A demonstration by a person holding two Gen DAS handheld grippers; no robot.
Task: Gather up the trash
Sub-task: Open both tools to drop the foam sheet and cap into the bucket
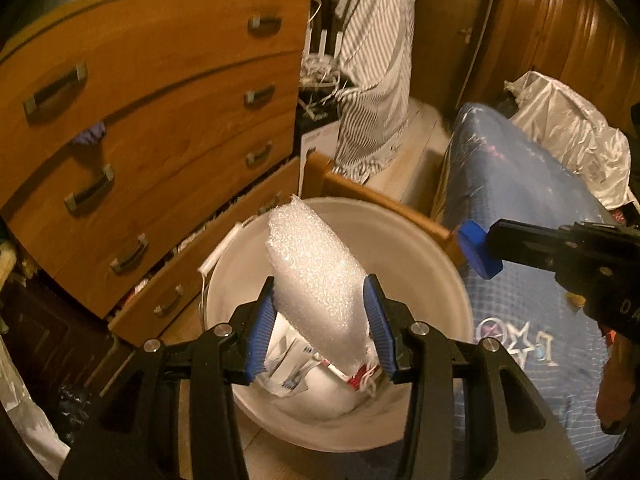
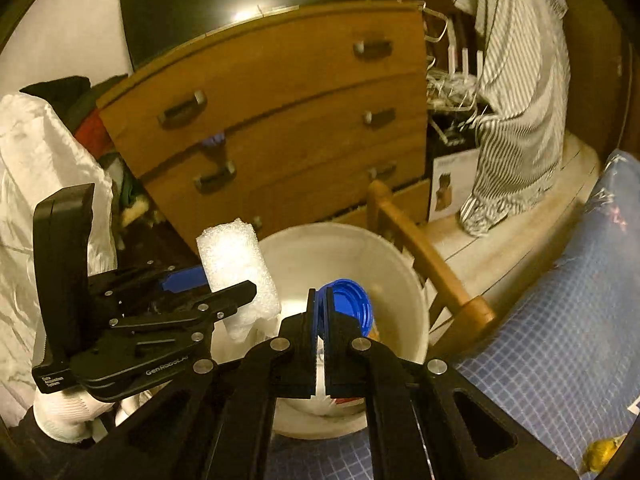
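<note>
Bucket (image 1: 420,240): near rim hidden behind the left gripper (image 1: 320,320) in left wrist view; trash at its bottom only partly visible under the foam piece (image 1: 316,272), print illegible. Blue cap (image 2: 352,304): near side covered by the right gripper (image 2: 320,312). Striped cloth (image 1: 372,60) blurred, top cut off by the frame. Yellow object (image 2: 604,450) at lower right corner of the bed cover (image 2: 560,340) unidentifiable.

Both views are dim and yellow-tinted, lit from overhead indoors. Glare sits on the dark screen (image 2: 240,8) above the dresser (image 2: 280,120). Fisheye bending curves the drawers, and the corners fall to black. The striped cloth (image 1: 376,64) and handles are motion-blurred.
</note>
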